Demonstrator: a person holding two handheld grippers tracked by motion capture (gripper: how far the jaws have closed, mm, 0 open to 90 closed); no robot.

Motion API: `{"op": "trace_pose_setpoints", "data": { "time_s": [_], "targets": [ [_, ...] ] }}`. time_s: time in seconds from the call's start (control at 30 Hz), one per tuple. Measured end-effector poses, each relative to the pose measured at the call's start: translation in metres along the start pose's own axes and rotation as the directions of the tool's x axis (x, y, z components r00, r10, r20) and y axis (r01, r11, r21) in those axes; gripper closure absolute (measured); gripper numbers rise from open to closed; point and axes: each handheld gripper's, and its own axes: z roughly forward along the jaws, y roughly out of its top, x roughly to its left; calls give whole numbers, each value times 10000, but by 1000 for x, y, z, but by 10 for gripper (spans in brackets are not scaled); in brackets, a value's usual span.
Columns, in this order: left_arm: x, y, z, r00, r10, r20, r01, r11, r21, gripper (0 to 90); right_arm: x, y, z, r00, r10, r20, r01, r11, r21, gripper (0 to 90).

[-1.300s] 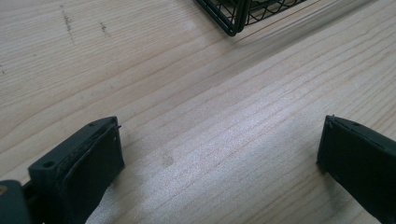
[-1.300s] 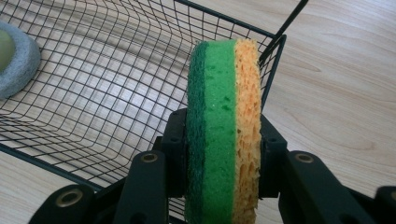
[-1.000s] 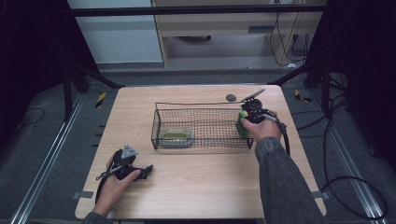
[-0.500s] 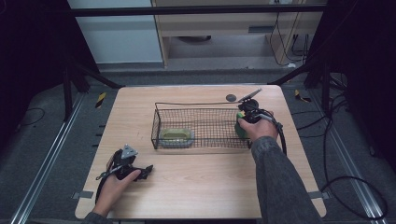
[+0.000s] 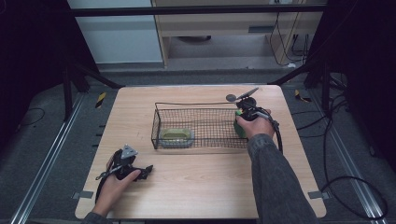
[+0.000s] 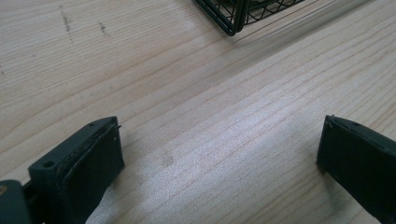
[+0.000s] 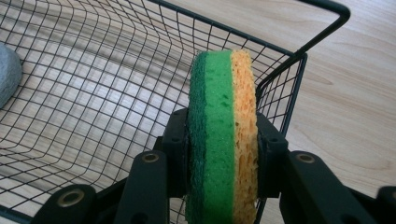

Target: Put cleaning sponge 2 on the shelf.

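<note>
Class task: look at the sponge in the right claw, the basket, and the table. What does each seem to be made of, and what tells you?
Sponge: likely cellulose foam, matte, with open pores; a darker green scouring layer on one face.
Basket: thin metal wire, apparently black-coated, in a mesh grid.
Table: pale wood or wood veneer, smooth, with visible grain lines.

Green sponge (image 5: 239,126) at wire basket (image 5: 187,107) corner

A dark grey knitted sleeve (image 5: 275,182) covered the person's right forearm at 5 o'clock. Both grippers were black: the left gripper (image 5: 145,171) bore a grey three-cornered plate, the right gripper (image 5: 239,113) trailed a black cable; brass-ringed screws studded its fingers (image 7: 270,154).
</note>
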Motion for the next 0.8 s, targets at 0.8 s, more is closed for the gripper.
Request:
{"op": "trace_pose_setpoints", "data": {
  "time_s": [0.8],
  "targets": [
    [0,0,0,10000,9,9,-9,10000,-3,0,16,5,2,9993,-319,-192,321,9994,102,572]
  ]
}}
